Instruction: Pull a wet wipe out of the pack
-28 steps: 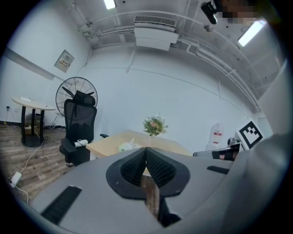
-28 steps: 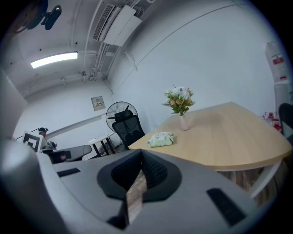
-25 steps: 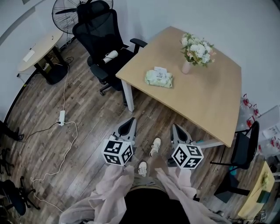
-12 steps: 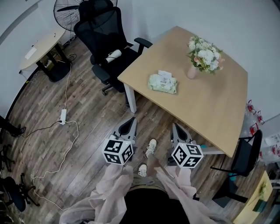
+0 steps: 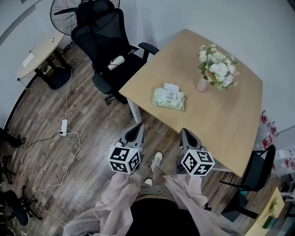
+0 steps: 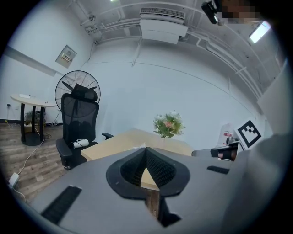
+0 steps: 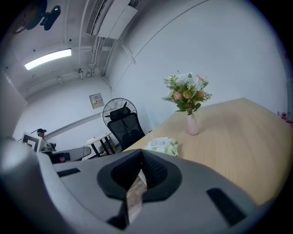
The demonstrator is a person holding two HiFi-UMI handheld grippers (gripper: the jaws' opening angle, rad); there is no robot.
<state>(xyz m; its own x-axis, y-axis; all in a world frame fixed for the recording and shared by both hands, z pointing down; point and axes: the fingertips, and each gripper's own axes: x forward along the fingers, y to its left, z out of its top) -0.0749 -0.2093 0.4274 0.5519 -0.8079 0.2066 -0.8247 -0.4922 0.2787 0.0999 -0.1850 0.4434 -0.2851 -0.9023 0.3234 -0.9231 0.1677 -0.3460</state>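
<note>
The pale green wet wipe pack (image 5: 168, 98) lies flat on the wooden table (image 5: 221, 115), near its front left corner, with a white flap on top. It also shows in the right gripper view as a small green pack (image 7: 163, 146) ahead of the jaws. My left gripper (image 5: 138, 128) hangs shut over the floor, short of the table's near edge. My right gripper (image 5: 184, 133) is shut too, its tips at the table's front edge. Both are empty. In the left gripper view the jaws (image 6: 146, 149) meet at the tips, and the pack is hidden behind them.
A pink vase of flowers (image 5: 215, 66) stands on the table behind the pack. A black office chair (image 5: 108, 50) sits left of the table, a fan (image 5: 64, 11) behind it. A power strip and cable (image 5: 64, 125) lie on the wood floor at left. Another chair (image 5: 255, 171) stands at the right.
Both grippers have moved forward with me toward the table. The table and pack now sit nearer in the head view, and the right gripper's tips have reached the table's front edge.
</note>
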